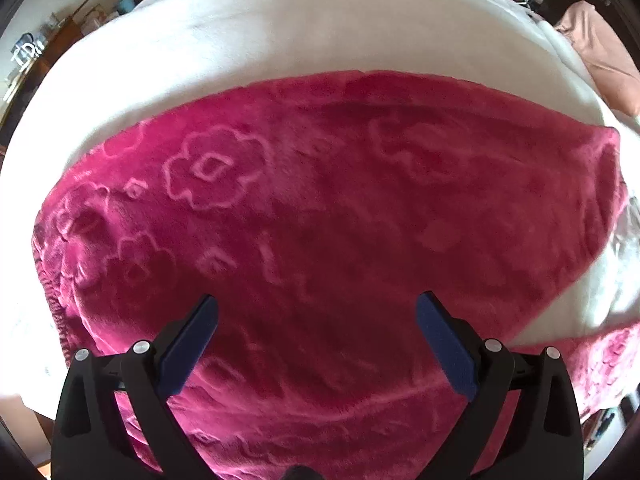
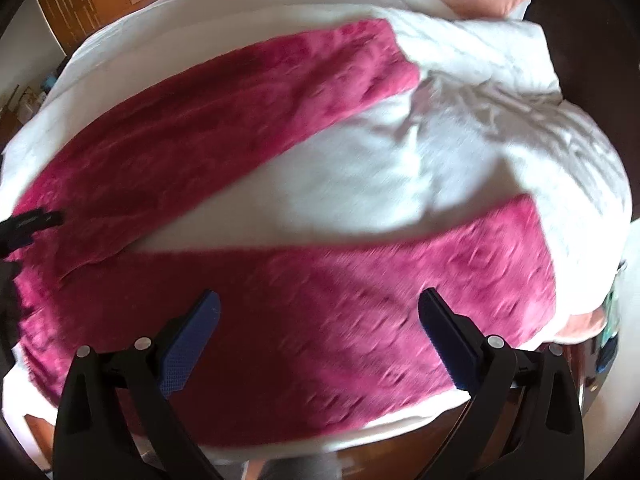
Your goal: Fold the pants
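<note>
Pink fleece pants (image 2: 248,216) lie flat on the bed (image 2: 360,184), legs splayed apart toward its far edge, so you hold your left gripper (image 1: 316,316) and right gripper (image 2: 319,312) over them, jaws spread and empty, ready to pinch.

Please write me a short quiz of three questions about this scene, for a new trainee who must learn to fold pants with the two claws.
1. True or false: the left claw is shut on the pink pants.
2. How do the two legs of the pants lie in the right wrist view? A) stacked together B) spread apart with white bedding between them C) rolled up
3. Fill in: the right claw is open and holds ____.

Key: 1 false, both claws are open. 2 B. 3 nothing.
</note>
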Motion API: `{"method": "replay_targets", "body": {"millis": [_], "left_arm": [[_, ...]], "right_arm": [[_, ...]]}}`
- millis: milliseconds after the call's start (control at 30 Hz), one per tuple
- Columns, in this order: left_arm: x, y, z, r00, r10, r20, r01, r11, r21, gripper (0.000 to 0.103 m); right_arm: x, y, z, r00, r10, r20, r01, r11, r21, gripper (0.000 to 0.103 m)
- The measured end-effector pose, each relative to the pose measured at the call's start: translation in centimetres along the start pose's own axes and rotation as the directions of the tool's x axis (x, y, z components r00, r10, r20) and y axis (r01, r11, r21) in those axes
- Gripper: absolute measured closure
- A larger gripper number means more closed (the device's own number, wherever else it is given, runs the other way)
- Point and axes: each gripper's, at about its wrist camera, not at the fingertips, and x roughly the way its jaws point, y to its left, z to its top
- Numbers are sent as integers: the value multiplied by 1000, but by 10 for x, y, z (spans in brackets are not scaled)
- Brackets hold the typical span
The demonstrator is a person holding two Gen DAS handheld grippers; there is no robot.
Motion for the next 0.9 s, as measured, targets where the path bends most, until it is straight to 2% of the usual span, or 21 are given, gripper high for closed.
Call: {"method": "replay_targets", "body": {"millis": [133,233,333,433,500,533,567,633,767,900], "left_arm": [[4,9,15,999,33,2,-33,999,-33,5],[9,21,31,998,63,-8,-64,995,-72,5],[20,24,41,995,91,-29,-93,990,-103,5],[34,19,51,990,136,-48,-141,985,-104,5],[38,10,54,985,162,-63,-169,979,-118,5],[38,3,56,984,168,-66,-175,977,-125,5],[40,1,59,982,174,-69,-183,974,-136,5],[48,-4,64,980,182,-86,-194,967,-163,5],[61,-24,74,976,187,-114,-207,959,-194,5],[68,-43,88,970,208,-125,-229,955,-191,5]], "right_arm": [[21,-30,40,999,-43,31,43,999,-1,3],[40,-51,70,998,-45,39,45,999,6,3],[67,-79,104,1000,-3,27,2,999,50,3],[97,-111,137,997,75,17,-77,988,134,3],[120,-133,156,990,143,8,-141,967,210,3],[132,-147,165,982,190,10,-185,945,268,6],[139,-156,171,976,216,13,-210,928,307,17],[152,-170,183,968,251,17,-240,901,362,26],[175,-186,204,953,302,36,-291,871,396,30],[198,-199,218,913,402,69,-386,799,462,33]]}}
